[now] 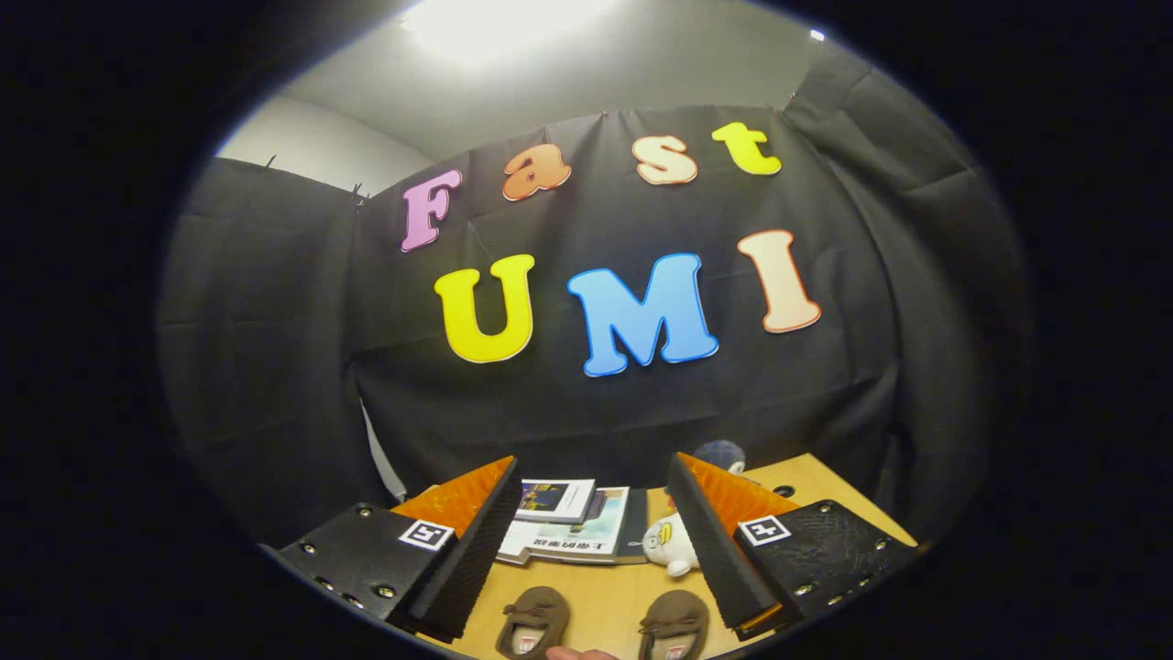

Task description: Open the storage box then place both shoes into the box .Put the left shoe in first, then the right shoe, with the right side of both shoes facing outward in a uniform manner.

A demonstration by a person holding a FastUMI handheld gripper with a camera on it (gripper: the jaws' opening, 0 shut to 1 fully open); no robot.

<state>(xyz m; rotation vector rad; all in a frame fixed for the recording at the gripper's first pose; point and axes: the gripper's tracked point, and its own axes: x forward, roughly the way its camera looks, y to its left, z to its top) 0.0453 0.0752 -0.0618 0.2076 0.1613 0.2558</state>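
Two brown shoes lie side by side on the wooden table (605, 596), toes pointing away from me: the left shoe (533, 621) and the right shoe (674, 625). Both sit low between my fingers. My gripper (594, 477) is open, held high and tilted upward, its fingertips well above and beyond the shoes, with nothing between them. A bit of a person's finger (579, 654) shows just below the shoes.
A stack of books and magazines (573, 522) lies at the back of the table ahead of the fingers. A white plush toy (669, 545) rests beside the right finger, and a dark blue rounded object (720, 454) sits behind it. The black cloth wall closes the table's far side.
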